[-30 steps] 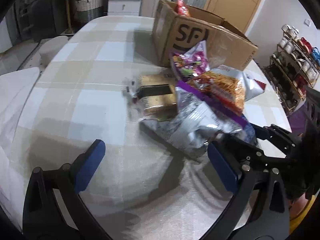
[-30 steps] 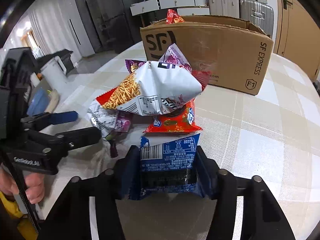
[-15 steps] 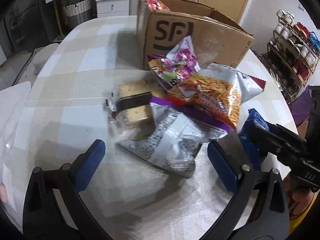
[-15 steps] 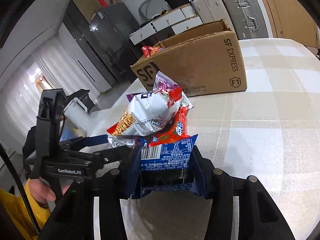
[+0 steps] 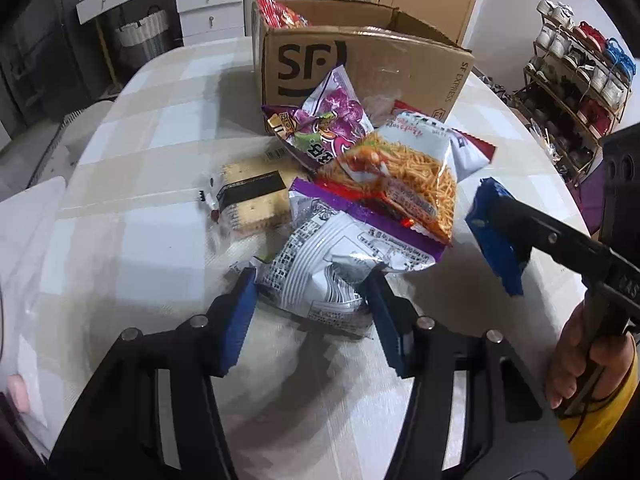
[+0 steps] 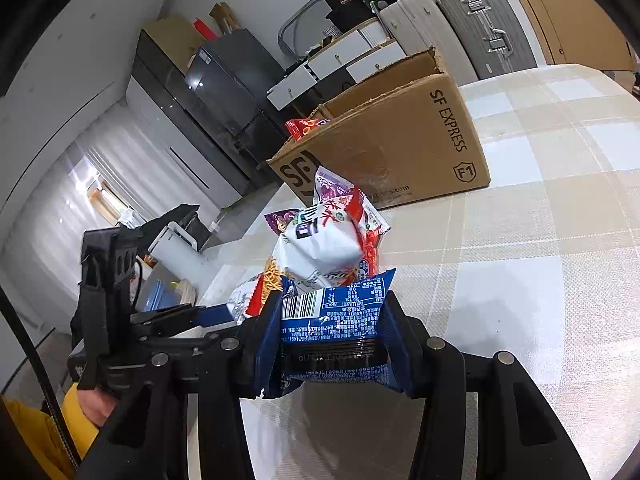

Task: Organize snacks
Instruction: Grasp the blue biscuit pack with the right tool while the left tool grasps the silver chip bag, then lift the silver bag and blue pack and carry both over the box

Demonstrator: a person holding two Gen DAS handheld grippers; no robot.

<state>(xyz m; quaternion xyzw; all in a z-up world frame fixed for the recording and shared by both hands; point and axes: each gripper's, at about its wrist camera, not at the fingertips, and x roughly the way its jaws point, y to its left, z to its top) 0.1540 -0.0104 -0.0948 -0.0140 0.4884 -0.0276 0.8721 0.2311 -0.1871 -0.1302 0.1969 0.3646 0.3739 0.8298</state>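
While your left tongs [image 5: 310, 300] are closing on the near edge of the crinkled silver-white foil snack bag w/ black print and a purple strip [image 5: 340, 256], keep them low & square so both blue pads bite film, not air. In the left wrist view the bag sits between the pads at the front of the pile on the checked beige worktop [image 5: 140, 240]; whether they press yet, can't tell for sure. That bag lies partly under the orange noodle-stick packet [image 5: 404, 184], so draw it out slowly toward you, else the packet and the purple bag [image 5: 332, 120] behind slide off.

Your right tongs [image 6: 332, 340] are clamped narrow on the blue foil biscuit pack w/ barcode [image 6: 336, 312], held off the worktop just beside the pile. Keep it steady, clear of the left side.

Likely dest for both: the open brown cardboard box marked SF [image 5: 360, 60] right behind the pile, w/ a red packet [image 5: 280, 16] already in it. Lift over the rim, don't push thru the wall.
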